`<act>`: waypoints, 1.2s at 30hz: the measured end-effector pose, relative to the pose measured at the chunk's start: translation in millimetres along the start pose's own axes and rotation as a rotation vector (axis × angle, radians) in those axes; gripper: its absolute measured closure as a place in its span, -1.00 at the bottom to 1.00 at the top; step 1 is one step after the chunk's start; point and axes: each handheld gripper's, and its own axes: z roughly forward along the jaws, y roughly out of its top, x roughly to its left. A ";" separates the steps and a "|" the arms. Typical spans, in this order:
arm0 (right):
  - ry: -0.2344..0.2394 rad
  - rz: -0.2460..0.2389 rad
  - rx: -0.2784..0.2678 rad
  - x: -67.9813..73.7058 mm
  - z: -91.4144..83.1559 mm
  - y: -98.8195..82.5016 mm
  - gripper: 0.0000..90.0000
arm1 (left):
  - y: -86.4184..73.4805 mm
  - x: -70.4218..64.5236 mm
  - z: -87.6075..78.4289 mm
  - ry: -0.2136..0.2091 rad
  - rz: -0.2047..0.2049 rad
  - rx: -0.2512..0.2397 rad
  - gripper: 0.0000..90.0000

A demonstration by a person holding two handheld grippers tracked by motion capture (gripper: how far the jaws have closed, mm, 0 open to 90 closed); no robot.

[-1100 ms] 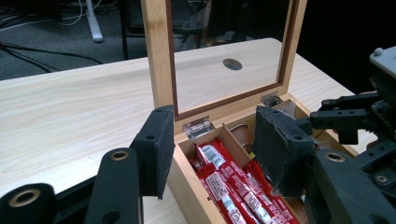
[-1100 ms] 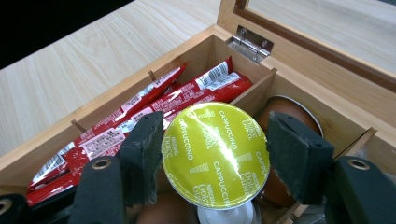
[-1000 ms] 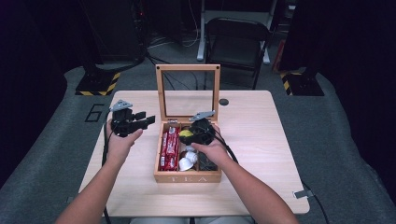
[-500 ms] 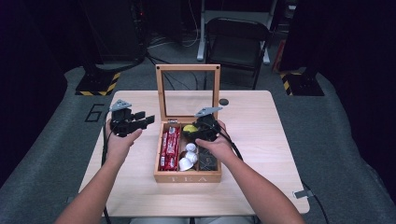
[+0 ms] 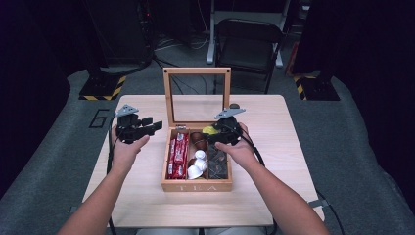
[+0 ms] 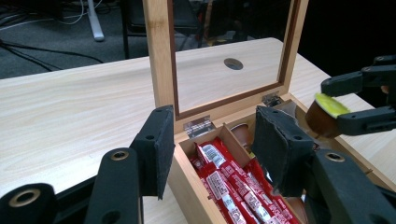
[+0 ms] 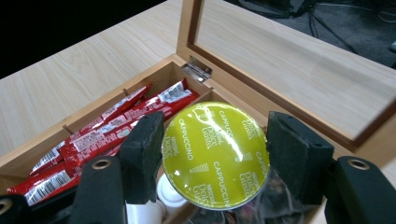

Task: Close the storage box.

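Cappuccino capsule point(image 7: 215, 154), yellow foil lid up, sits clamped between our right tongs point(image 5: 222, 133) just above the tea box's point(image 5: 195, 185) far-right compartment, prob. lifted clear so it won't snag the dividers. Left tongs point(image 5: 143, 128) hang parted w/ nothing in them, left of the box over the table point(image 5: 274, 186), out of the way.

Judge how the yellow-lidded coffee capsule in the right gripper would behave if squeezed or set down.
The capsule, gripped by the right gripper, looks small, probably light. Its glossy foil lid may dent or puncture. Its rounded brown cup could slip between pads, or roll if laid sideways.
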 end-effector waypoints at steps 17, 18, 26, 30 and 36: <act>-0.081 0.042 -0.009 -30.9 -39.3 -22.9 -0.17 | -0.2 -2.5 3.7 -0.003 0.003 0.000 0.07; -0.090 0.048 -0.008 -32.6 -41.4 -24.6 -0.17 | -0.2 -2.8 3.9 -0.004 0.001 -0.001 0.07; -0.128 0.081 -0.006 -42.8 -53.0 -43.8 -0.17 | 0.1 -5.0 5.3 -0.009 0.002 -0.001 0.07; -0.144 0.086 -0.001 -46.3 -56.8 -53.0 -0.17 | -0.1 -4.5 5.0 -0.006 0.004 0.000 0.07; -0.173 0.109 0.005 -53.5 -60.4 -67.3 -0.17 | 0.1 -6.0 4.6 -0.006 0.000 -0.005 0.07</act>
